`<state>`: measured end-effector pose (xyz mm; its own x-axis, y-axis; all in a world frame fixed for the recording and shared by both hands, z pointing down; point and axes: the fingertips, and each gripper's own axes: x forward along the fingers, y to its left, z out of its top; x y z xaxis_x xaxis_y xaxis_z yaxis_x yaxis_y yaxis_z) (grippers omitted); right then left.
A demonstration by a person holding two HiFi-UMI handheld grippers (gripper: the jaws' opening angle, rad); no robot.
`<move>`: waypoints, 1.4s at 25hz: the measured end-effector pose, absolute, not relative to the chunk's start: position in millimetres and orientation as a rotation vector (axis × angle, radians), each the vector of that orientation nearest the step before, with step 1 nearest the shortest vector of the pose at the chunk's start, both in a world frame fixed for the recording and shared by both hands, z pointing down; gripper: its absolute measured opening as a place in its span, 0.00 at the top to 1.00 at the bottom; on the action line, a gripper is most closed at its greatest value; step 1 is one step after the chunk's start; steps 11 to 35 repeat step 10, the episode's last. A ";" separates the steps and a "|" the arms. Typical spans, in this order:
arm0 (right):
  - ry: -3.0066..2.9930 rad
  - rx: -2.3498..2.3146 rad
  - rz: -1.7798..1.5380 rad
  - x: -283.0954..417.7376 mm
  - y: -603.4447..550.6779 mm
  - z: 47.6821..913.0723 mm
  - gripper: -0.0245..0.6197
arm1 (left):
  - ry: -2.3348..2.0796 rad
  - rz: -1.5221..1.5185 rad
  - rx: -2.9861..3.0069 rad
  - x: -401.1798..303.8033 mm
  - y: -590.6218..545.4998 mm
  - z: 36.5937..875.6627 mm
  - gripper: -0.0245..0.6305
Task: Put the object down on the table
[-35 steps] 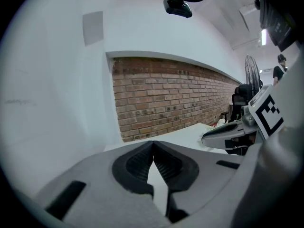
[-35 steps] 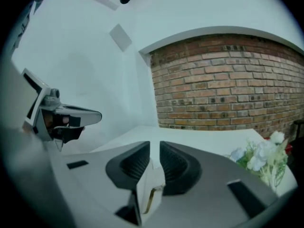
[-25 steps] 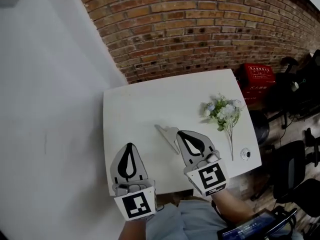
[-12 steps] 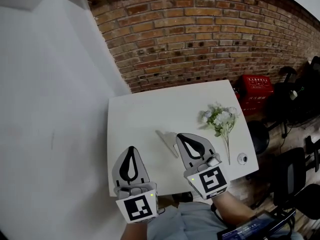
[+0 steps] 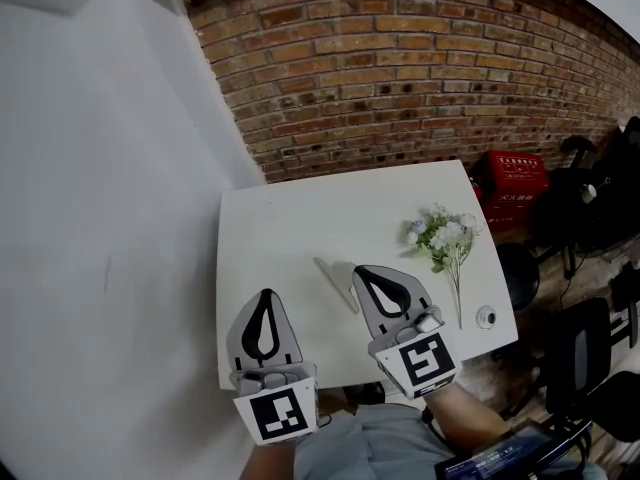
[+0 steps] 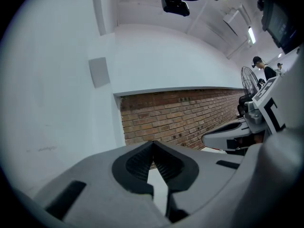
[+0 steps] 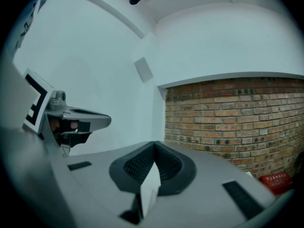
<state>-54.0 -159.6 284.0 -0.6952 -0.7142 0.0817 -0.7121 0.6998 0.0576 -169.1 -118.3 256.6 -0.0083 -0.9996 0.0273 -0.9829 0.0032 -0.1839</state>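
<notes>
We hold both grippers level over the near part of the white bench [image 5: 290,218], side by side and apart. The left gripper [image 5: 265,294] has its jaws closed tip to tip with nothing between them; only white shows through the slot behind the tips. The right gripper [image 5: 358,269] is the same: its jaws meet at the tips and we see nothing pinched there. The object [image 5: 333,281], a pale flat strip, lies on the bench just left of the right gripper's tips, its near end hidden under that gripper. Farther right lies a bunch of pale flowers [image 5: 445,233], stems toward us, and near the bench's right edge sits a small round thing [image 5: 486,317]. A brick wall [image 5: 400,68] stands behind the bench.
</notes>
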 end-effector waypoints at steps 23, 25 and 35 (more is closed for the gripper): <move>-2.796 1.180 -0.017 -57.6 -166.6 292.0 0.95 | 2.153 -0.241 -2.141 -173.9 -124.6 266.0 0.95; -2.796 1.180 -0.017 -57.6 -166.6 292.0 0.95 | 2.153 -0.241 -2.141 -173.9 -124.6 266.0 0.95; -2.796 1.180 -0.017 -57.6 -166.6 292.0 0.95 | 2.153 -0.241 -2.141 -173.9 -124.6 266.0 0.95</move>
